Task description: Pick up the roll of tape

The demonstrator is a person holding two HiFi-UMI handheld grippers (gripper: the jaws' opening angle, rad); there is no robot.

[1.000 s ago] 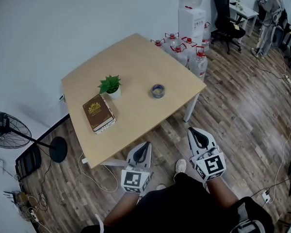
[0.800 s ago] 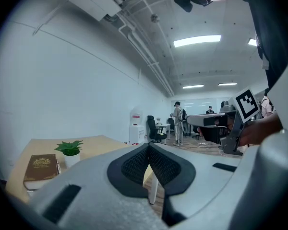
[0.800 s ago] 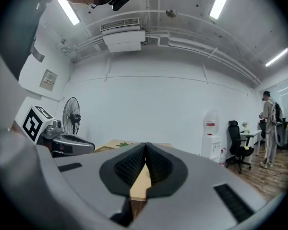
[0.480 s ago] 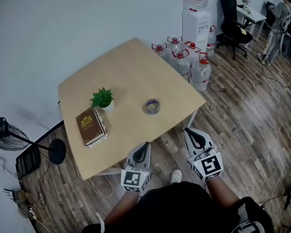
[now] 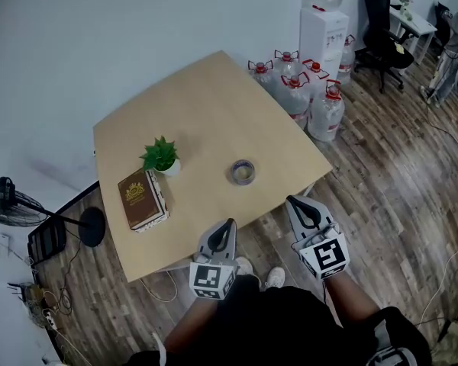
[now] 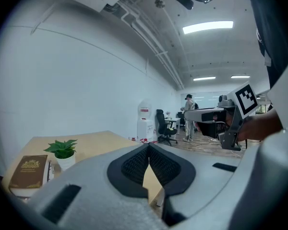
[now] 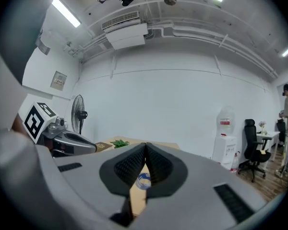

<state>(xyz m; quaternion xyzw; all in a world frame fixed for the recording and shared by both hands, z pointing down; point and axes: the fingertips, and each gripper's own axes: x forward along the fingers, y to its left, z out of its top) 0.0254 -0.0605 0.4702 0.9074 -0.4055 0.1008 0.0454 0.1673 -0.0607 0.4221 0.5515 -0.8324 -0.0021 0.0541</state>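
Wooden office table: pickup not begun.
The roll of tape lies untouched on the table; left gripper and right gripper, closed and empty, hover off its near edge.

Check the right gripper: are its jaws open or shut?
Shut, empty: the right gripper closes tip to tip, with the roll of tape beyond it on the table.
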